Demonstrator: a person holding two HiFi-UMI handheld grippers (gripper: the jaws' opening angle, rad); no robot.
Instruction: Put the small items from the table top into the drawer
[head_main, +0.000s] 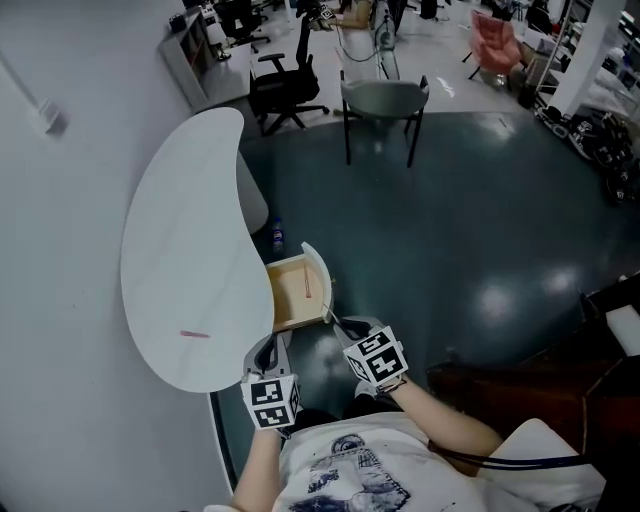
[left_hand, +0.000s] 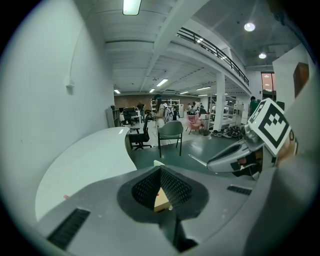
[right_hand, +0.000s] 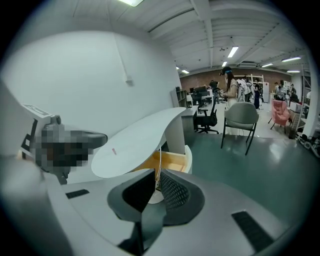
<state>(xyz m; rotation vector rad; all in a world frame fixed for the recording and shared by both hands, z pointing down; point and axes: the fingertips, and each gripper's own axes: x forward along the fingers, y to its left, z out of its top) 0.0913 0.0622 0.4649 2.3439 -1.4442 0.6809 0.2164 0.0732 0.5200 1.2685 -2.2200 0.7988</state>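
Observation:
The white curved table (head_main: 190, 250) bears one small pink item (head_main: 195, 334), also visible as the pink item (right_hand: 114, 151) in the right gripper view. Below the table's right edge the wooden drawer (head_main: 298, 290) stands open, with a small red item (head_main: 307, 285) lying in it. My left gripper (head_main: 268, 345) hovers near the table's front end, its jaws shut and empty (left_hand: 161, 169). To its right my right gripper (head_main: 333, 322) is close in front of the drawer (right_hand: 172, 161). It is shut on a thin pale stick (right_hand: 159, 160) that juts out toward the drawer.
A blue bottle (head_main: 277, 235) stands on the dark floor behind the drawer. Further back are a grey chair (head_main: 385, 100) and a black office chair (head_main: 285, 85). A white wall (head_main: 60, 250) runs along the table's left side.

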